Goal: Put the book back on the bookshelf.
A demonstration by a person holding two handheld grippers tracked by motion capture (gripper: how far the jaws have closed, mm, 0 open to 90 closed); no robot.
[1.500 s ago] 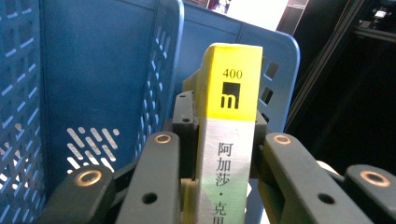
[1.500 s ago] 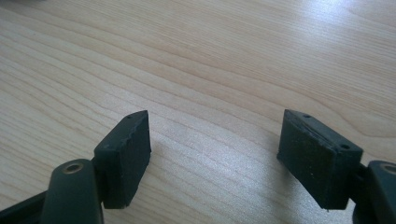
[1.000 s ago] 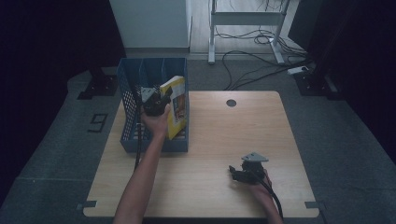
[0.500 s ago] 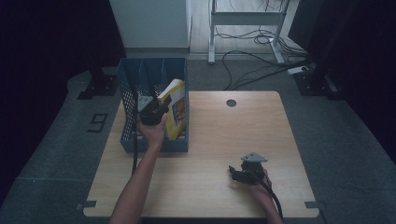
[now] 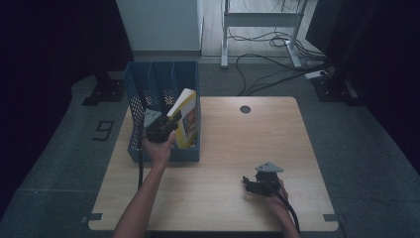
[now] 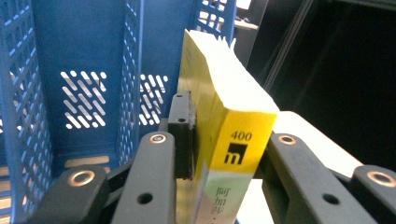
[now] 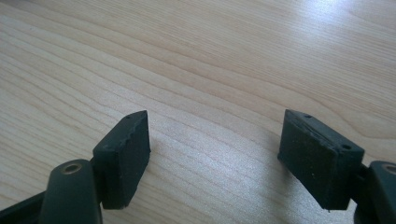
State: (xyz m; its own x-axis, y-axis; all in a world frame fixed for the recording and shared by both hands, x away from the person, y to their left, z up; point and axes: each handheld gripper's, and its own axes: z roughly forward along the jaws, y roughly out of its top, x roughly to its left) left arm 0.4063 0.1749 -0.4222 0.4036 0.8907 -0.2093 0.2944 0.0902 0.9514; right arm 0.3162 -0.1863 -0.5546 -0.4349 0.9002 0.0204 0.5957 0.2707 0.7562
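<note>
A thick yellow book (image 5: 184, 118) leans tilted in the rightmost slot of a blue three-slot file holder (image 5: 161, 65) at the table's back left. My left gripper (image 5: 166, 126) is shut on the book's lower spine. The left gripper view has the book (image 6: 219, 88) clamped between my left gripper's (image 6: 224, 135) black pads, with the holder's perforated blue walls (image 6: 70, 56) behind. My right gripper (image 5: 247, 183) rests near the front right of the wooden table (image 5: 237, 144). In its own view my right gripper (image 7: 219, 154) is open, with bare wood (image 7: 187, 56) between the pads.
A round cable hole (image 5: 244, 109) sits in the table's back edge. Beyond the table are a white cabinet (image 5: 158, 25), a desk frame (image 5: 262, 20) and loose floor cables (image 5: 277, 74). The holder's left and middle slots look empty.
My left hand has shifted slightly left and toward the near side with the book, which sits a bit lower in the holder. The right gripper has stayed put.
</note>
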